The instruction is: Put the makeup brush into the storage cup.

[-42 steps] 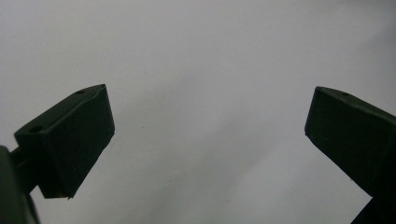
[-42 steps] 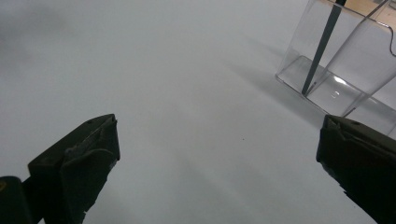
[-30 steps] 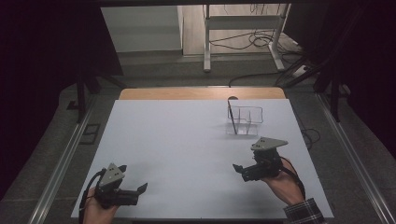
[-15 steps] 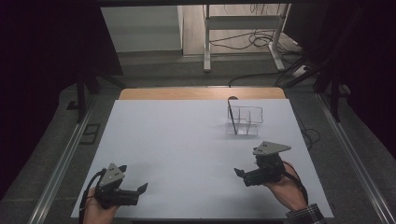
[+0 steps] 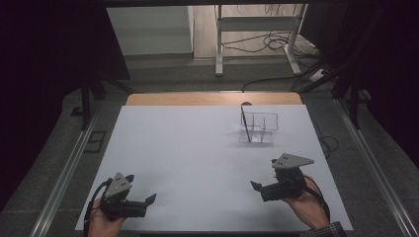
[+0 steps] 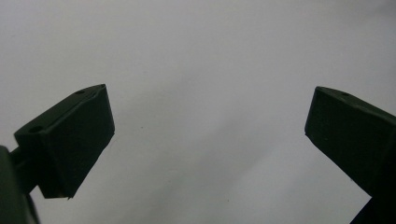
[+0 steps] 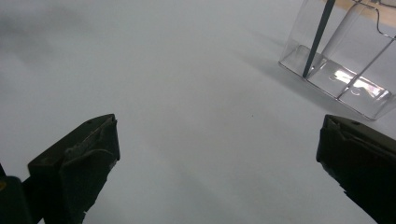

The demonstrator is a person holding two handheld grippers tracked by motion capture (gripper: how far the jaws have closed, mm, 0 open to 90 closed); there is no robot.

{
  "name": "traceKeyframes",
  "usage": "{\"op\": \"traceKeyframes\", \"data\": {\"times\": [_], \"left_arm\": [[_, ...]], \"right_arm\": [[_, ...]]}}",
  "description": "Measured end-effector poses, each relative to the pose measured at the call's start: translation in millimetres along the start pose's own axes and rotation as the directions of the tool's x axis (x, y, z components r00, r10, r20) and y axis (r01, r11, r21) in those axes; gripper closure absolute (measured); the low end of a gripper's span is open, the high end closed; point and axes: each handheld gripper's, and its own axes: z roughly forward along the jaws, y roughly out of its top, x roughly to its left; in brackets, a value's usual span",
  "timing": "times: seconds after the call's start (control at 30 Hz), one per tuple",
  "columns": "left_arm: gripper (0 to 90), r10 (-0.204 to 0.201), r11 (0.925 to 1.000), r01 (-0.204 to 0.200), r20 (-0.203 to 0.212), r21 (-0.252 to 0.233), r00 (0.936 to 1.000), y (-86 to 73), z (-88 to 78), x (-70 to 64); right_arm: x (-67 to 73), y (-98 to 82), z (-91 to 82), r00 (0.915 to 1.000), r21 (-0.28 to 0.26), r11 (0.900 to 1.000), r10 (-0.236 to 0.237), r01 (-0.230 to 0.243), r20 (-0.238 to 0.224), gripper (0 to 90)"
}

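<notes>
A clear plastic holder (image 5: 259, 127) with compartments stands on the white table (image 5: 197, 158) toward the back right. A dark pen (image 5: 245, 123) stands tilted in its left compartment. In the right gripper view the holder (image 7: 345, 70) and pen (image 7: 318, 39) sit at the upper right. My right gripper (image 5: 257, 187) rests near the front right of the table, open and empty, well short of the holder. My left gripper (image 5: 148, 200) sits at the front left, open over bare table, with nothing between its jaws in the left gripper view (image 6: 208, 121).
A wooden strip (image 5: 212, 98) borders the table's far edge. Metal rails (image 5: 64, 173) run along both sides. Beyond the table stand a frame's legs (image 5: 257, 34) and cables on the floor.
My right gripper has drawn back toward the front edge and slightly right. The left gripper has stayed in place.
</notes>
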Motion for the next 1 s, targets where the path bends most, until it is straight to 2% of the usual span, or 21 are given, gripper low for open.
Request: {"op": "traceKeyframes", "data": {"times": [1.0], "left_arm": [[1.5, -0.010, 0.9999, 0.010, 0.005, -0.012, 0.9999, 0.0, -0.3, 0.6]], "right_arm": [[0.6, -24.0, -19.0, 0.9990, -0.011, 0.999, 0.043, -0.043, 0.014, 0.0]]}}
